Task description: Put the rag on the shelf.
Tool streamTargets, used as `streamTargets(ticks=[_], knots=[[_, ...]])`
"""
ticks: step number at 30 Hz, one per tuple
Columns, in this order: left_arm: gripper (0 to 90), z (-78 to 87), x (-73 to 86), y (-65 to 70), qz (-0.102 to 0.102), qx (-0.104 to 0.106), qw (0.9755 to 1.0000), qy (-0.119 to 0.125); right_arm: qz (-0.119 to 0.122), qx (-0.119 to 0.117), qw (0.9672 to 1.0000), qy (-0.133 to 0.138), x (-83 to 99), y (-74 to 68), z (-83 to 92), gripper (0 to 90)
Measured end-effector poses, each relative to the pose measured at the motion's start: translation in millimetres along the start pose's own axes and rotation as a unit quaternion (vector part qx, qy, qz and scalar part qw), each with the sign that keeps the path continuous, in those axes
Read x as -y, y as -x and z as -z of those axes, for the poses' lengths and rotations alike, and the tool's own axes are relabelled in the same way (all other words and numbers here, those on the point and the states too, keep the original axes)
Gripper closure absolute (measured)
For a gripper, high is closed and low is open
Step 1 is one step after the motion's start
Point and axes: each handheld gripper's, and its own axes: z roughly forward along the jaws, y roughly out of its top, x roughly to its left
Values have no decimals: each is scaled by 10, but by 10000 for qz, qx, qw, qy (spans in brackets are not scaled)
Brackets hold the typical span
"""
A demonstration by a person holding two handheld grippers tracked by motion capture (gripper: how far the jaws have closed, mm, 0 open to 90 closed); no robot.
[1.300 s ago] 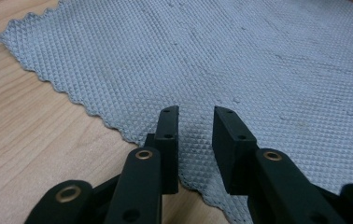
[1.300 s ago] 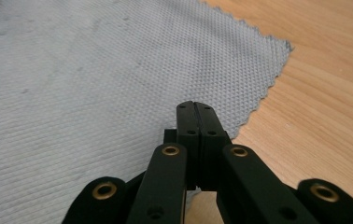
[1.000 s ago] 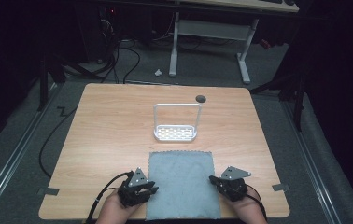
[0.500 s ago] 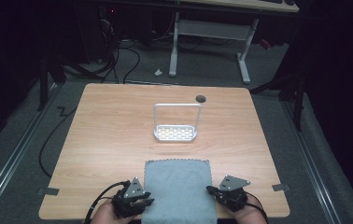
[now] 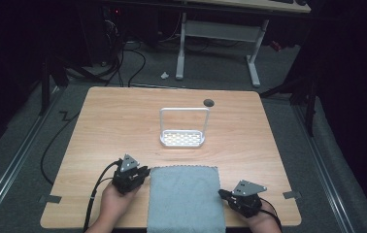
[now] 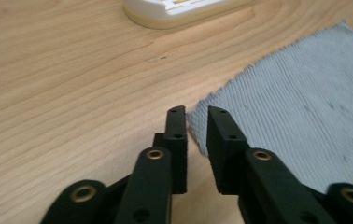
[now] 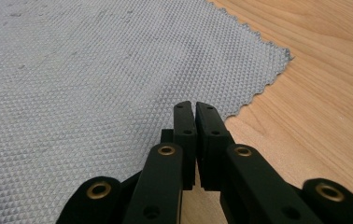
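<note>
Cloth point(image 5: 184, 199), grey, thin, limp and light, lies flat at lower centre of the table point(image 5: 123, 126); pinch it at a corner, where left gripper point(image 6: 197, 122) fingers have been closing, still narrowly parted on its edge, right gripper point(image 7: 194, 114) fingers shut empty.

A lab or test room is showing here: a bare wooden table point(image 5: 123, 126) is standing on grey carpet in a darkened space, black cables point(image 5: 123, 68) are trailing over the floor, and a white-legged desk point(image 5: 220, 34) is standing behind
</note>
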Motion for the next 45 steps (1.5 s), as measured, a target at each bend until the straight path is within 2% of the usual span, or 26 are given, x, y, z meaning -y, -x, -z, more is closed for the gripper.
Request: streamTargets(ticks=[2, 4, 7, 13, 15, 19, 21, 23, 27, 29, 31, 36, 39, 42, 45], knots=[[745, -72, -22, 1, -82, -87, 9999, -50, 24, 2, 10000, -25, 2, -8, 2, 878], [742, -119, -25, -19, -16, -42, 9999, -101, 25, 0, 10000, -20, 6, -7, 1, 877], [737, -146, -33, -25, -19, -67, 9999, -157, -4, 17, 10000, -19, 6, 10, -3, 877], [733, -170, -24, 3, -104, 78, 9997, -189, -27, 70, 10000, -9, 4, 18, 3, 864], [759, -169, -18, 6, -121, 68, 9997, -186, -77, 119, 9999, 55, 8, 32, 10, 851], [844, -165, 1, 11, -104, 152, 9997, -174, -395, 276, 9985, 247, 12, 94, 32, 792], [886, -162, 4, 6, -111, 230, 9995, -197, -705, 333, 9962, 387, -13, 136, 43, 757], [889, -162, 5, 2, -98, 267, 9994, -194, -949, 413, 9936, 453, -70, 174, 34, 730], [888, -161, 4, -4, -99, 278, 9994, -206, -958, 740, 9920, 353, -245, 235, -53, 702], [888, -162, 4, -10, -69, 298, 9993, -200, -1129, 731, 9904, 328, -336, 287, -134, 694], [887, -162, 4, -12, -58, 306, 9993, -198, -1079, 813, 9905, 277, -415, 321, -235, 687], [887, -164, 3, -22, 4, 345, 9992, -196, -1219, 1057, 9869, 41, -437, 412, -469, 682], [887, -162, 3, -26, -8, 352, 9992, -211, -1396, 1005, 9851, 30, -421, 467, -524, 683], [887, -163, 3, -25, -21, 347, 9992, -206, -1406, 913, 9859, 12, -398, 466, -559, 691], [887, -163, 3, -28, -13, 352, 9992, -206, -1236, 962, 9877, 20, -381, 425, -577, 734]])
